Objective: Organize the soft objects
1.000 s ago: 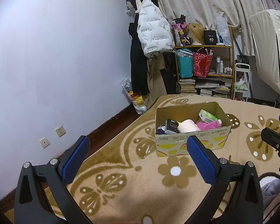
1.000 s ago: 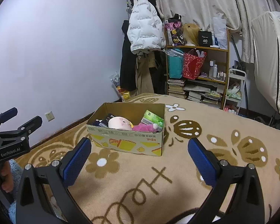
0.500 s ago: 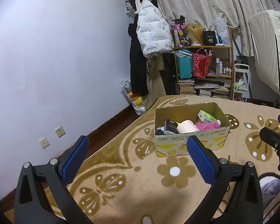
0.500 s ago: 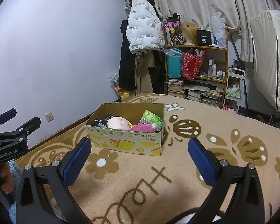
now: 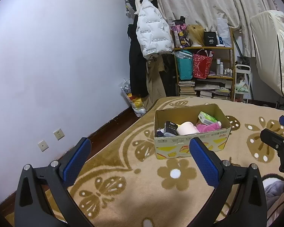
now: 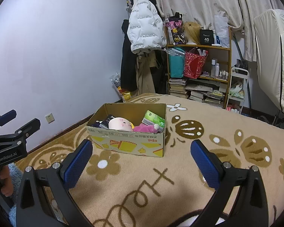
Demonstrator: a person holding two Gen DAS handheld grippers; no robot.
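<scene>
Compared with 1 second ago, almost nothing is changed: the left gripper (image 5: 138, 158) and the right gripper (image 6: 140, 160) are still held wide open and empty above the patterned carpet (image 6: 179, 181), with the view only slightly shifted. The open cardboard box (image 6: 128, 143) is seen resting on the carpet ahead of both grippers, well apart from them. Inside it, a pale pink round plush (image 6: 120, 123), a magenta fuzzy item (image 6: 144, 128), a green tissue pack (image 6: 153, 118) and dark items at the left end are packed together.
</scene>
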